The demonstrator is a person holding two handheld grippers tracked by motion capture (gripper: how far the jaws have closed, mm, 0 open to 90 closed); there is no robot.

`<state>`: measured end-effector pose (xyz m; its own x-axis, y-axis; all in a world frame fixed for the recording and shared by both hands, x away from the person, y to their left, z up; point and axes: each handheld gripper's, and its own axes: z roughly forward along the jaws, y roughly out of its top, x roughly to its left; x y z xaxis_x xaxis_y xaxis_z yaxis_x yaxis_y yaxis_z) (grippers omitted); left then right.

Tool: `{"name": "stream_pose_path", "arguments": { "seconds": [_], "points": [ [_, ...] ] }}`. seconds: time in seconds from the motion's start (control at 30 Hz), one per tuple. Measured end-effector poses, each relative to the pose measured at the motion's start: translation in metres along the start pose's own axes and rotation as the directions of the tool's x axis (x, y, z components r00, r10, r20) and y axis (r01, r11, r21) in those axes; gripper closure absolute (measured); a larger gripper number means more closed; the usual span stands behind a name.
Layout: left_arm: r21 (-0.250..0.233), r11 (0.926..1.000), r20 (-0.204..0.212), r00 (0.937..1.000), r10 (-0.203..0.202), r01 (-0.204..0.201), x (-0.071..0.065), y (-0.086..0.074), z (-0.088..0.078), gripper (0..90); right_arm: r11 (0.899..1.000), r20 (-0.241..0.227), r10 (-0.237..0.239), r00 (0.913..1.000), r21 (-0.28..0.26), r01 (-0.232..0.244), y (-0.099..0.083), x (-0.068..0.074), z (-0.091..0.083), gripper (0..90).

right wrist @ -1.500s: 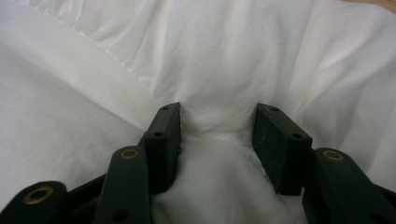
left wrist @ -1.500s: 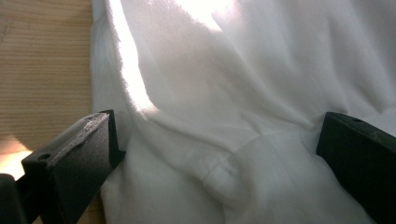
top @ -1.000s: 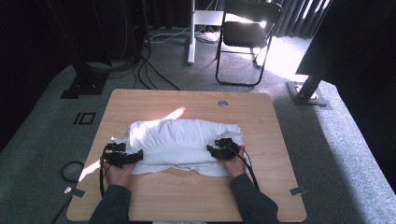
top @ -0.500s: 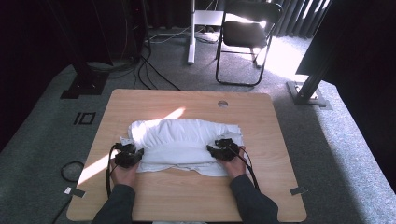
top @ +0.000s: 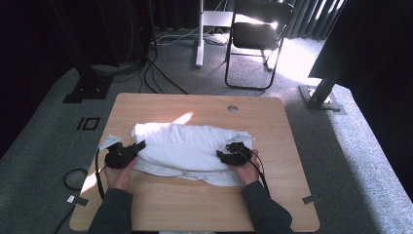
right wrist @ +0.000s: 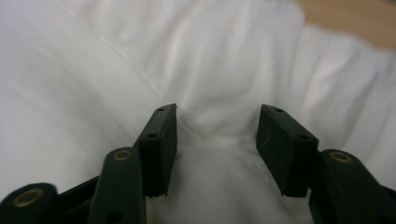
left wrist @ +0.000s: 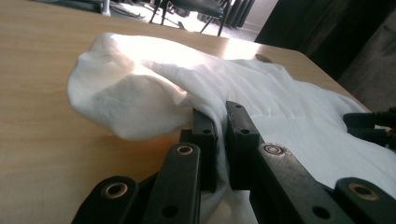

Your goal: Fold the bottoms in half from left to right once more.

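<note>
A white cloth (top: 187, 148) is lying bunched in the middle of the wooden table (top: 195, 204). The left gripper (left wrist: 219, 128), its jaws having just been closing, is pinching the cloth's left edge. The right gripper (right wrist: 215, 128), jaws having just been opening, is straddling a fold at the cloth's right edge without pressing it.

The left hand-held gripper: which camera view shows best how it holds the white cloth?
The left gripper view: there the left hand-held gripper has its jaws nearly together with a fold of the white cloth pinched between them. The high view shows that gripper small at the cloth's left edge. The right gripper view shows cloth between its own open jaws.
</note>
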<state>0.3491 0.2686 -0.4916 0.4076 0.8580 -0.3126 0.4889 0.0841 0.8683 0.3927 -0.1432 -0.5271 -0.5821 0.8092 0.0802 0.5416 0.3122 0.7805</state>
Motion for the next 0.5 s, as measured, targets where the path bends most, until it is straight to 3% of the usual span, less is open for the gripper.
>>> {"name": "stream_pose_path", "arguments": {
  "seconds": [0.07, 0.13, 0.27, 0.4, 0.5],
  "points": [
    [-0.013, 0.9999, 0.011, 0.9999, 0.003, -0.002, -0.002, 0.007, 0.001, 85.3, 0.999, -0.018, -0.023, 0.9996, -0.041, 0.022, 0.009, 0.006, -0.006, 42.9],
    [-0.028, 0.9996, 0.017, 0.9998, 0.01, -0.009, -0.005, 0.014, 0.001, 85.3, 0.996, -0.027, -0.072, 0.997, -0.047, 0.071, 0.015, 0.017, -0.006, 40.4],
    [-0.053, 0.9979, 0.032, 0.9987, 0.04, -0.038, -0.013, 0.029, -0.002, 85.3, 0.987, -0.022, -0.158, 0.9872, 0.011, 0.159, 0.01, 0.035, 0.013, 40.2],
    [-0.073, 0.9938, 0.058, 0.9944, 0.089, -0.084, -0.025, 0.044, -0.005, 85.4, 0.986, -0.032, -0.162, 0.9863, 0.033, 0.163, -0.002, 0.043, 0.032, 40.4],
    [-0.091, 0.9914, 0.087, 0.9909, 0.102, -0.094, -0.035, 0.055, -0.005, 85.4, 0.985, -0.032, -0.166, 0.9856, 0.046, 0.168, 0.0, 0.046, 0.037, 41.3]
  ]
}}
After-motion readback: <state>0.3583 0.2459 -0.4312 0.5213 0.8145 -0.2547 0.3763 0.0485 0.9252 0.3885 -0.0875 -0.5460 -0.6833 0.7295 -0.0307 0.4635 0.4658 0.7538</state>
